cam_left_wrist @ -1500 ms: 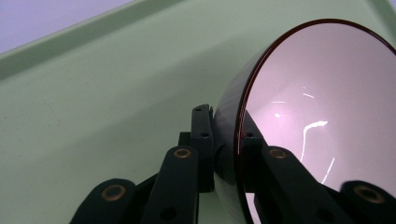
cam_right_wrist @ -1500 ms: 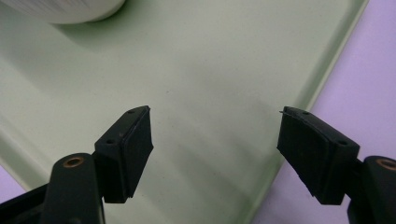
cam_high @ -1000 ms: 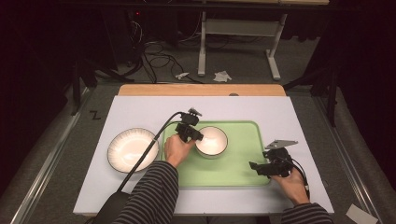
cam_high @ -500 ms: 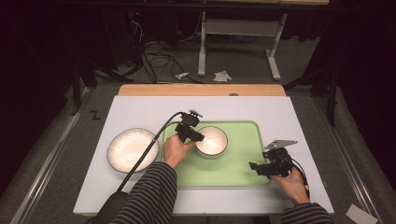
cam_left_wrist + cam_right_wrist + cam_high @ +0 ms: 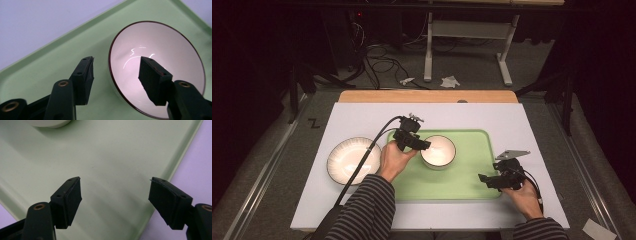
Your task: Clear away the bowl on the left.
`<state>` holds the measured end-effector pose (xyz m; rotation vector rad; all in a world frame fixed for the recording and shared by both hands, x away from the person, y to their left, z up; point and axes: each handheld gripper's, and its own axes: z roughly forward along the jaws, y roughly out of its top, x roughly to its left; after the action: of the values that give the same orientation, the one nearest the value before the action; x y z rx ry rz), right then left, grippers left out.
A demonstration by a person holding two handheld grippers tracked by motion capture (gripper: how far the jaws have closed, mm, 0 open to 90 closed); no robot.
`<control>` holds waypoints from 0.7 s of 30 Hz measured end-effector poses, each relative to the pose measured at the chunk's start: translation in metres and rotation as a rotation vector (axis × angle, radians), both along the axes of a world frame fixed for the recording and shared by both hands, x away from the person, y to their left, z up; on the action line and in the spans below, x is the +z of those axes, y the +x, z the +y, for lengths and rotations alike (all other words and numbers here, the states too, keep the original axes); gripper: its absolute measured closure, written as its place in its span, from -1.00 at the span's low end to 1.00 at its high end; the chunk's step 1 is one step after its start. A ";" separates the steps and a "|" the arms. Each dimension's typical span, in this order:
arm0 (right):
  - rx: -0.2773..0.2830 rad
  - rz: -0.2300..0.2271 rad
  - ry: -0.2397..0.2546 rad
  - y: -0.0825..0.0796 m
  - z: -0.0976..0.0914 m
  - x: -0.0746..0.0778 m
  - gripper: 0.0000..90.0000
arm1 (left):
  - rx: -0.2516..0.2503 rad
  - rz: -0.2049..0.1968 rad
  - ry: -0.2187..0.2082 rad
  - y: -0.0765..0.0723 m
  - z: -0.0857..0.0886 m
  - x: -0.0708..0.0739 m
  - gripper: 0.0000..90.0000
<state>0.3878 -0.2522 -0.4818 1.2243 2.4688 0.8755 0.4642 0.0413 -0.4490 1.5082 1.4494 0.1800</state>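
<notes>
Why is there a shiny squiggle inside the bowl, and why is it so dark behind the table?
Left gripper view: lamp glare streaks the glossy bowl. High view: light falls on the table, leaving the room behind dark. Right gripper view: soft shadows band the tray.

A white tabletop [image 5: 492, 120] with a wooden strip along its far edge carried a pale green tray [image 5: 472, 172] at centre and a white plate [image 5: 348, 161] just beside the tray's left edge, both resting flat on the surface.
</notes>
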 end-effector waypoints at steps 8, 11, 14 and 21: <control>-0.005 0.000 0.002 0.000 0.000 0.000 -0.39 | -0.005 -0.025 -0.027 -0.010 0.014 0.013 -0.02; -0.002 -0.001 0.000 0.000 0.000 0.000 -0.39 | -0.018 -0.023 -0.015 -0.016 0.016 0.015 -0.03; -0.002 -0.001 0.001 0.000 0.000 0.000 -0.39 | -0.023 -0.027 -0.016 -0.018 0.017 0.017 -0.04; -0.003 0.000 0.000 0.000 0.000 0.000 -0.39 | -0.014 -0.044 -0.030 -0.029 0.027 0.025 -0.05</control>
<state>0.3879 -0.2522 -0.4821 1.2277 2.4670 0.8747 0.4350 0.0680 -0.4238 1.4806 1.4007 0.1810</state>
